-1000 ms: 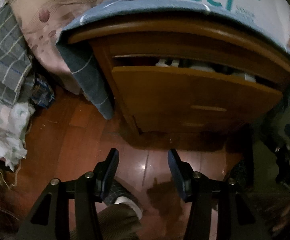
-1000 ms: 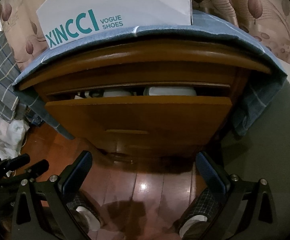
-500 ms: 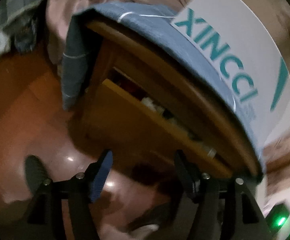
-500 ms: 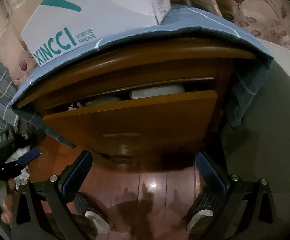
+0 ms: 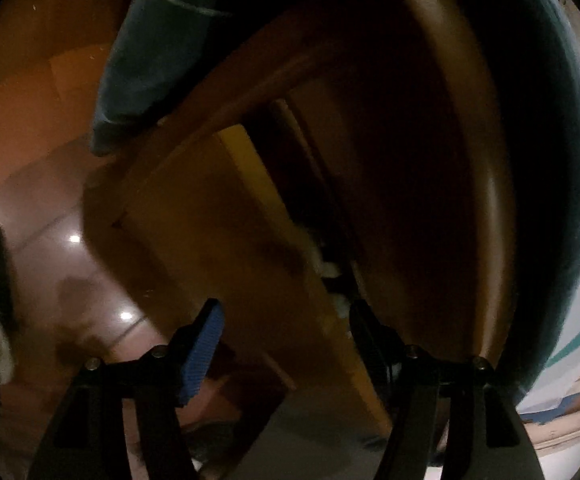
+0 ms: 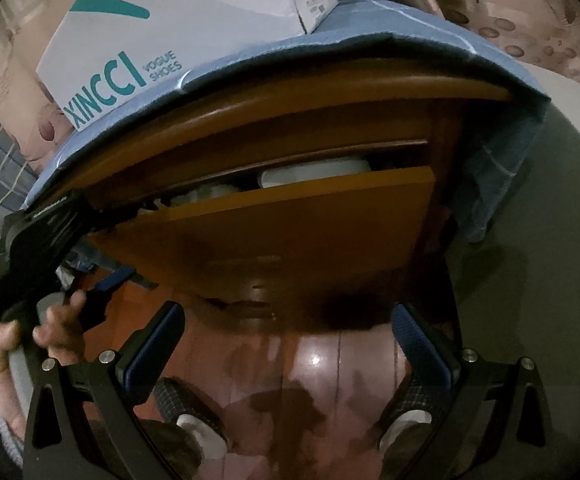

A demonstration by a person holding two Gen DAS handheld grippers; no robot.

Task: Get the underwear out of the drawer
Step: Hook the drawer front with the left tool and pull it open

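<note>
The right wrist view takes in the whole front of the brown polished wooden bedside cabinet (image 6: 329, 120), draped on top with a blue cloth with thin pale stripes (image 6: 369, 36) that carries a white cardboard shoe box printed in teal letters (image 6: 178, 20); the left wrist view, rolled steeply and pressed close to the cabinet's left corner, shows none of the lettering, only a sliver of teal at its right edge. The smooth flat-fronted wooden drawer (image 6: 290, 232) stands slightly pulled out, and through the narrow gap above its front the pale folded underwear (image 6: 313, 170) lies inside, white and soft-edged; in the left view the same contents are only small blurred white scraps (image 5: 325, 264) deep in shadow. Only the right view shows the left gripper (image 6: 102, 264), a black body held by a hand (image 6: 56, 328) at the drawer's left end, its tips partly hidden behind the drawer corner. In its own view the left gripper (image 5: 286, 332) has blue ribbed pads set apart, straddling the drawer's front edge without pressing it. The right gripper (image 6: 286, 340) hangs nearer, over the glossy reddish wooden floor (image 6: 321, 368), fingers spread wide with nothing between them. Slippered feet (image 6: 194, 412) are partly cut off below.
</note>
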